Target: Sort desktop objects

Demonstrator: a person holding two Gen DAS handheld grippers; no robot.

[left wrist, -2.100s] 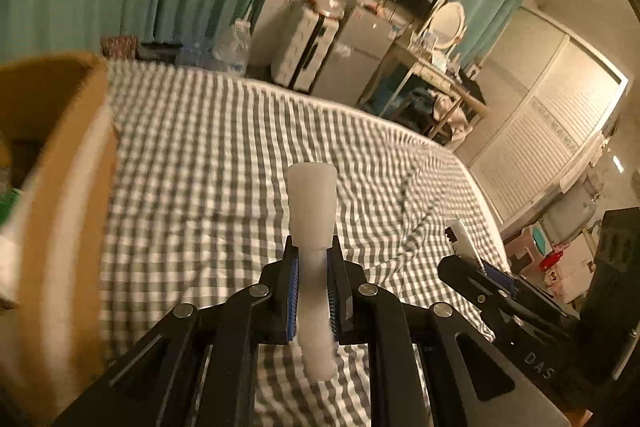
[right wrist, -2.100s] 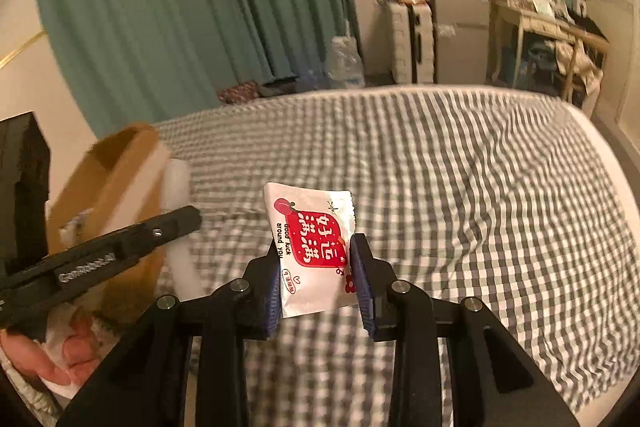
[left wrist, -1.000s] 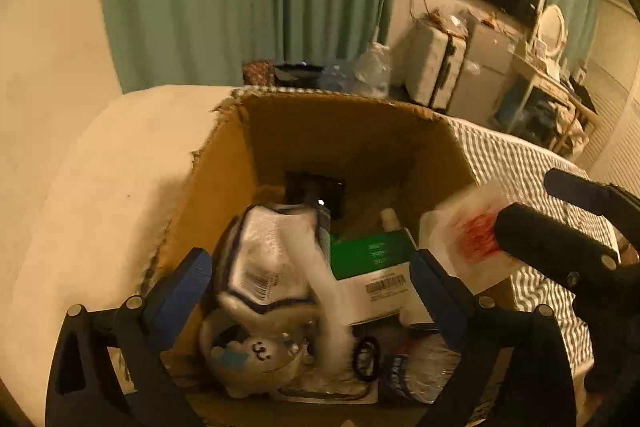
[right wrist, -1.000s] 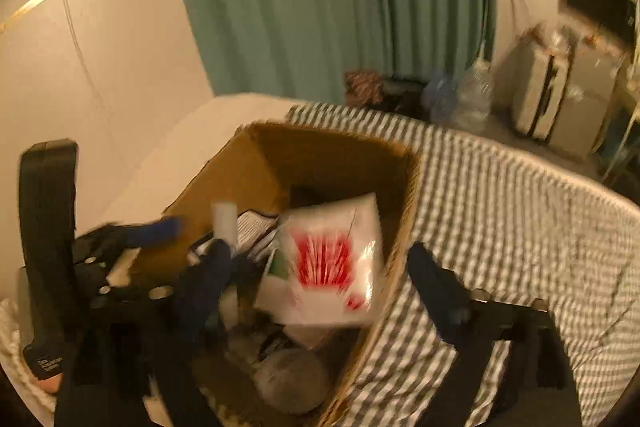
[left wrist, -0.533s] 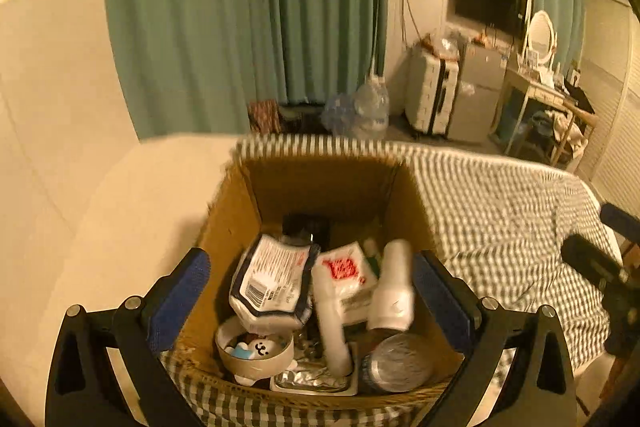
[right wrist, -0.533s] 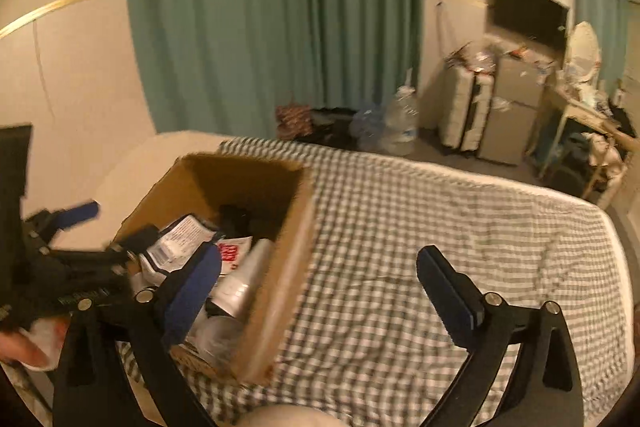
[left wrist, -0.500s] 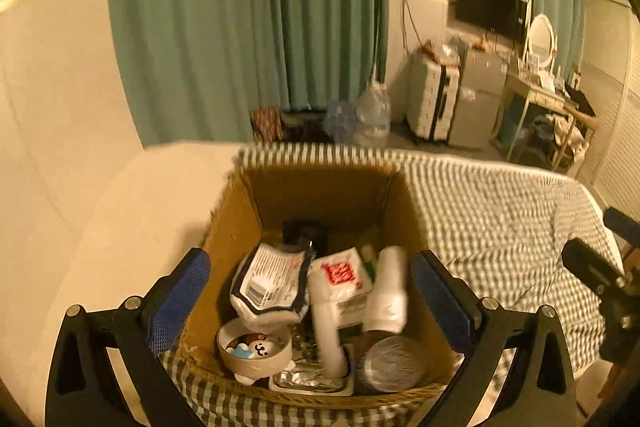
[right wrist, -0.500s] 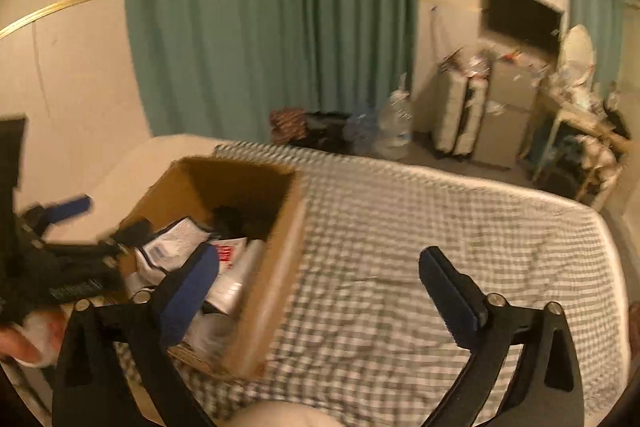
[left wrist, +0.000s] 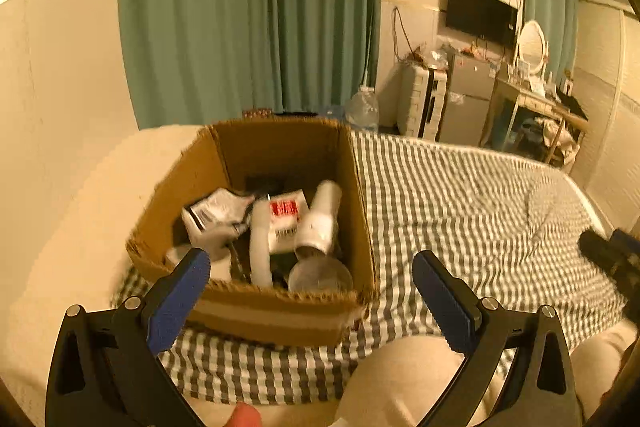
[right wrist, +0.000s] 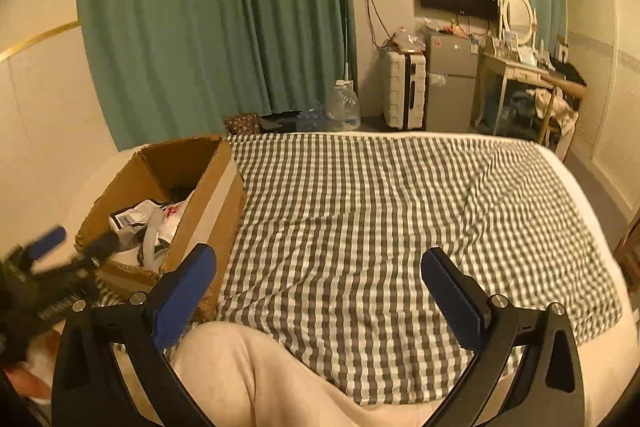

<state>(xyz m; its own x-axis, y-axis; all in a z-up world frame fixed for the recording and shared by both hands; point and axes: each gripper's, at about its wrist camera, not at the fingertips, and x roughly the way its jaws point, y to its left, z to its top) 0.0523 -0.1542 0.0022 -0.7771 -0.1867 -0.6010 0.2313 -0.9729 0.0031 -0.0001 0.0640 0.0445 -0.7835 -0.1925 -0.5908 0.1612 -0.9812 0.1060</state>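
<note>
A brown cardboard box (left wrist: 280, 311) stands on the left end of a checked bed cover (left wrist: 460, 211). Inside lie a white tube (left wrist: 259, 247), a red-and-white snack packet (left wrist: 285, 211), a white bottle (left wrist: 322, 223), a black-and-white pouch (left wrist: 212, 213) and other items. My left gripper (left wrist: 310, 287) is open and empty, pulled back in front of the box. My right gripper (right wrist: 318, 281) is open and empty over the checked cover, to the right of the box (right wrist: 204, 203). The left gripper also shows blurred at the left edge of the right wrist view (right wrist: 60, 259).
The person's knee in light trousers (right wrist: 260, 375) is in the foreground. Beyond the bed are green curtains (right wrist: 216, 19), a water jug (right wrist: 342, 103), a white suitcase (right wrist: 404, 89), a small fridge (right wrist: 452, 79) and a cluttered desk (right wrist: 528, 91). A cream wall borders the box on the left.
Both grippers let go of their items over the box: the white tube and the snack packet now lie inside. Both grippers opened wide and drew back, the right one swinging over the bed.
</note>
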